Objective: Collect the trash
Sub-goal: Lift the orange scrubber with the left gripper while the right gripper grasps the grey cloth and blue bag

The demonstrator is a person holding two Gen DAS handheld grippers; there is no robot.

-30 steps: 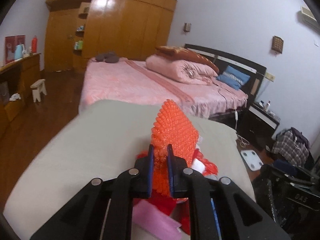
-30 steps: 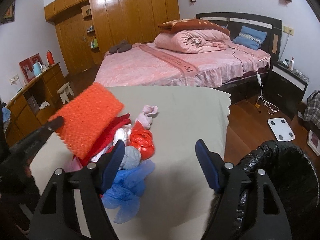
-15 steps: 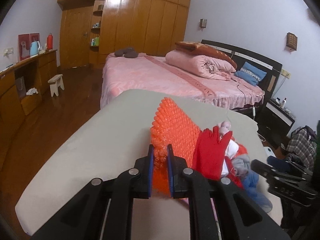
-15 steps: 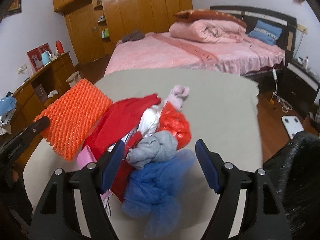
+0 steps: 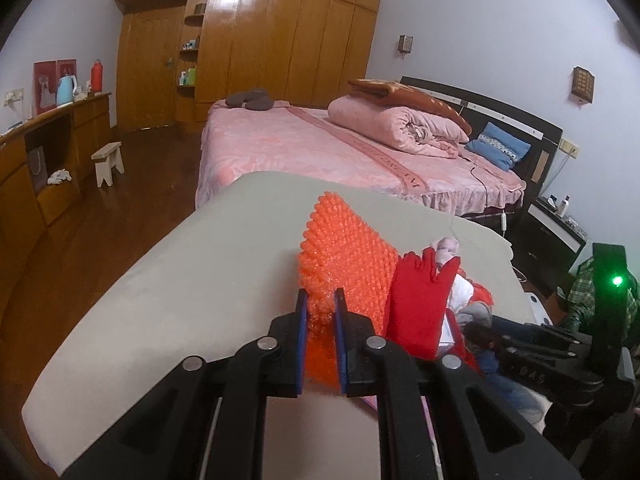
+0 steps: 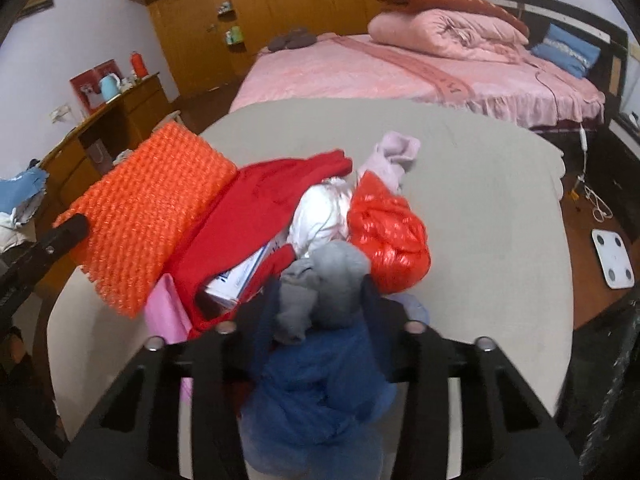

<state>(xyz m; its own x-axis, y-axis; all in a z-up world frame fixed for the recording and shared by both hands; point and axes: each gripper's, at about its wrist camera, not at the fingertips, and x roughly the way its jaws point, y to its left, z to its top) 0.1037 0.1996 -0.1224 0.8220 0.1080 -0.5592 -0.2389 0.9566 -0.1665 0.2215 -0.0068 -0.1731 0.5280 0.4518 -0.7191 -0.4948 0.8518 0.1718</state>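
gripping orange mesh pad (image 5: pixel 348 252) in left gripper (image 5: pixel 320 312), fingers clenched on its lower edge, pad lifted over table's (image 5: pixel 168 296) left side. we judge right gripper (image 6: pixel 320 300) mid-pick: fingers straddle gray wad (image 6: pixel 324 280) atop trash pile, closure blurred, cannot tell. next: clamp, lift, carry to bin. only right view shows red bag (image 6: pixel 388 236), blue plastic (image 6: pixel 316 396).
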